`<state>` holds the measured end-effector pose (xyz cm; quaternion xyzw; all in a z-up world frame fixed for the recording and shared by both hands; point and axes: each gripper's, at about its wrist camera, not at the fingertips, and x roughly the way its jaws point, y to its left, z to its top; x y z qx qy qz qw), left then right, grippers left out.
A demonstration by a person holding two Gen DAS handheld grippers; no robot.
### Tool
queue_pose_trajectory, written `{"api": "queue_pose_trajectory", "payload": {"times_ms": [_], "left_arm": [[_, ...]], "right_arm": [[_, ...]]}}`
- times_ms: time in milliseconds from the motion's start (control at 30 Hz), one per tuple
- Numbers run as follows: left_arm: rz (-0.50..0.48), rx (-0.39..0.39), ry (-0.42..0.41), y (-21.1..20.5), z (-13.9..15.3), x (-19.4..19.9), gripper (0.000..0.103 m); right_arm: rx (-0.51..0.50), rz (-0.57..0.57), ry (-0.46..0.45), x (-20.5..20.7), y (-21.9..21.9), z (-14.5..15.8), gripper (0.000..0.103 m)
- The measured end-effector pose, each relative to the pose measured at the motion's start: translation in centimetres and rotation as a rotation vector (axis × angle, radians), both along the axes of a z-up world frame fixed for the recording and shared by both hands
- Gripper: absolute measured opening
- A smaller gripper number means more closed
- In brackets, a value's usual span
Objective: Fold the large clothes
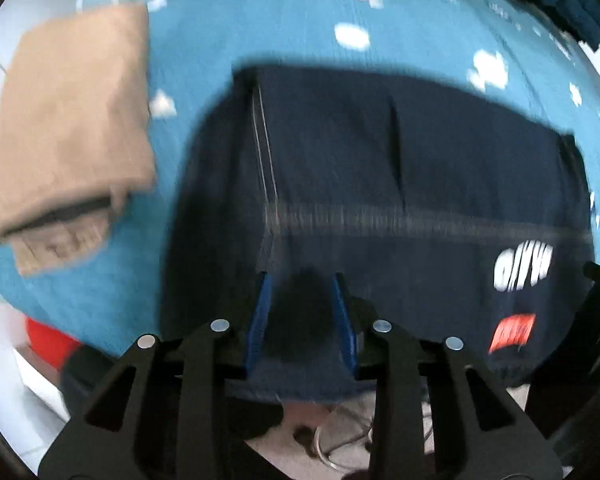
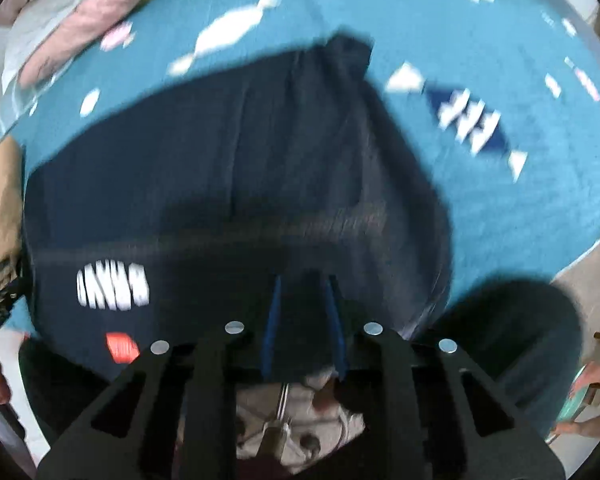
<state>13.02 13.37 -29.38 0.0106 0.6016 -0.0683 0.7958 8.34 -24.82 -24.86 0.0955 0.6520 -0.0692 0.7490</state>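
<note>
A dark navy cloth garment with white lettering and a small red patch (image 1: 380, 184) is spread on a teal printed table covering (image 1: 228, 40), its near hem lying along the table's near edge, where both tools are held above it. The left gripper (image 1: 302, 304) is pointed steeply down over the hem; its 2 blue-padded fingers (image 1: 260, 320) stand apart, with dark fabric seen in the gap, but motion blur hides whether the pads press on it, so its hold cannot be told. The right gripper (image 2: 302, 308) is pointed down at the same hem further along, jaws narrowly parted, and here too a pinch cannot be confirmed.

A folded tan fabric bundle (image 1: 68, 140) is lying just beside the garment's left edge, and a heap of pink and grey clothing (image 2: 72, 12) is piled at the far corner.

The chief risk is judged to be an uneven lift: if only 1 layer is caught, or 1 tool slips, the hem would be dragged askew and the fold skewed. The tan bundle could also be snagged and disturbed if the cloth is swept sideways.
</note>
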Motion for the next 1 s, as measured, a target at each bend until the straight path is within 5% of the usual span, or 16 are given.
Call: {"api": "queue_pose_trajectory", "payload": {"times_ms": [133, 267, 367, 533, 700, 800, 1000], "left_arm": [[-0.01, 0.049, -0.027, -0.1, -3.8, -0.7, 0.023], [0.008, 0.085, 0.001, -0.8, -3.1, -0.5, 0.023], [0.021, 0.08, -0.001, -0.9, -1.6, -0.9, 0.023], [-0.021, -0.043, -0.037, -2.3, 1.7, -3.1, 0.023], [-0.023, -0.02, 0.076, -4.3, -3.9, -2.1, 0.023], [-0.043, 0.03, 0.037, -5.3, -3.4, -2.6, 0.023], [-0.022, -0.002, 0.033, -5.1, -2.2, -3.1, 0.025]], "right_arm": [[-0.04, -0.017, 0.083, 0.4, 0.9, -4.8, 0.019], [-0.081, -0.044, 0.124, 1.1, 1.7, -3.9, 0.02], [0.002, -0.07, 0.088, 0.4, 2.0, -1.6, 0.02], [0.14, -0.016, 0.053, -0.3, 4.7, 0.7, 0.02], [0.041, 0.027, 0.102, 1.0, 7.3, -4.2, 0.019], [0.023, 0.047, 0.101, 1.1, 7.8, -3.2, 0.019], [0.107, 0.016, 0.073, 1.5, 6.7, -1.2, 0.02]]}}
